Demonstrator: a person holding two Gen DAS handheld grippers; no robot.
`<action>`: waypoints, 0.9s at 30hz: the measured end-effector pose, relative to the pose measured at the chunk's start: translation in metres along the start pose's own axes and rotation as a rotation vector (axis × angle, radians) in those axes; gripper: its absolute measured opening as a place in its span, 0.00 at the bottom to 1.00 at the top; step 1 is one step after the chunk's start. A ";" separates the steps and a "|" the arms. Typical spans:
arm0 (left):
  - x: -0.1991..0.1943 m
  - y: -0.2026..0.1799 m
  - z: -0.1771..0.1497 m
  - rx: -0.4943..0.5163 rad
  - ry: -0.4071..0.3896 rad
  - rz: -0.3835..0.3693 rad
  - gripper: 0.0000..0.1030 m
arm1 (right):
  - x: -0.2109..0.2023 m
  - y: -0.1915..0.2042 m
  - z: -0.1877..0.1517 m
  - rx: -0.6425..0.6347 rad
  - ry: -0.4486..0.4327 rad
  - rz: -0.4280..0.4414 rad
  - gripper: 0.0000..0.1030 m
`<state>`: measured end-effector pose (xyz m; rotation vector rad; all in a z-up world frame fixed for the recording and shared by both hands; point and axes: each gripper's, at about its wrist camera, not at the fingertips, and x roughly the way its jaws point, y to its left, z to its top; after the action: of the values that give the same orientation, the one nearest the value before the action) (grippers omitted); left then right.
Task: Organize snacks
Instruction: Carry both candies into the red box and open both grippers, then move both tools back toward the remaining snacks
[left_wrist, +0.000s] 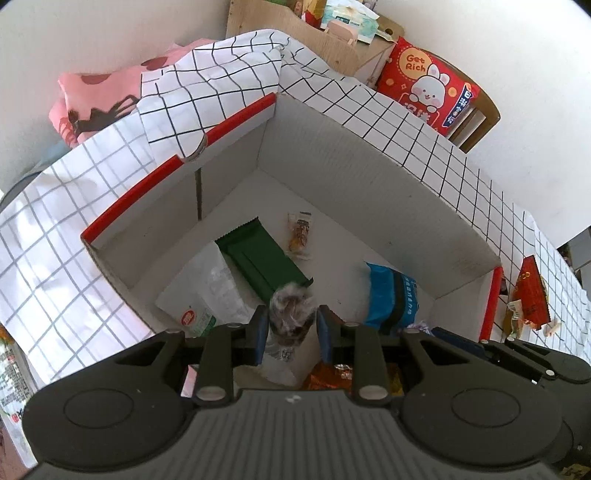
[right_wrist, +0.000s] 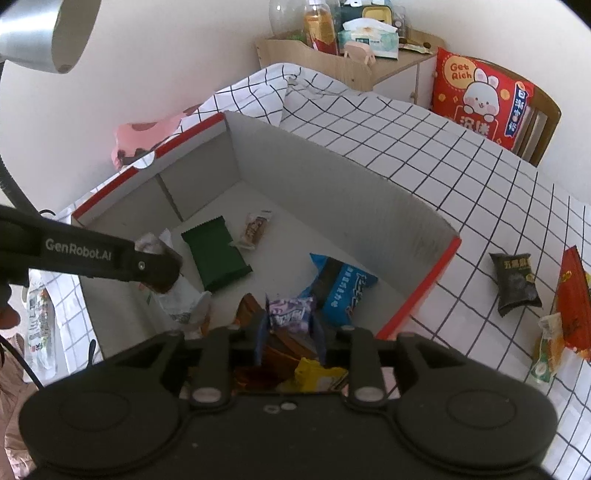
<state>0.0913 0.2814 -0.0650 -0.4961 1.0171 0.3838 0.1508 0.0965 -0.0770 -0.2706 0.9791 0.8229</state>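
Observation:
An open white cardboard box with red edges (left_wrist: 369, 177) (right_wrist: 332, 195) sits on the checked tablecloth. Inside lie a green packet (left_wrist: 262, 258) (right_wrist: 216, 253), a small orange snack (left_wrist: 300, 232) (right_wrist: 255, 229), a blue packet (left_wrist: 393, 295) (right_wrist: 345, 288) and a white bag (left_wrist: 210, 291). My left gripper (left_wrist: 291, 328) is shut on a clear-wrapped brownish snack (left_wrist: 291, 310) above the box; it also shows in the right wrist view (right_wrist: 162, 273). My right gripper (right_wrist: 290, 328) is shut on a purple snack packet (right_wrist: 290, 312) over the box's near side.
A black snack packet (right_wrist: 515, 280), a red packet (right_wrist: 574, 299) (left_wrist: 530, 291) and a small green-and-orange packet (right_wrist: 548, 347) lie on the cloth right of the box. A red rabbit cushion (right_wrist: 480, 98) leans on a chair. A wooden shelf (right_wrist: 347, 55) holds bottles and tissues.

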 end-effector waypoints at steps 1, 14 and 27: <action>0.000 -0.001 0.000 0.006 -0.005 0.001 0.26 | 0.001 -0.001 0.000 0.005 0.004 0.002 0.27; -0.011 -0.004 -0.006 0.003 -0.034 0.002 0.69 | -0.019 -0.005 -0.005 0.031 -0.029 0.035 0.56; -0.043 -0.020 -0.024 0.018 -0.099 -0.046 0.80 | -0.068 -0.014 -0.018 0.041 -0.126 0.045 0.80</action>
<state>0.0641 0.2485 -0.0337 -0.4792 0.9116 0.3541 0.1294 0.0439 -0.0339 -0.1605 0.8855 0.8499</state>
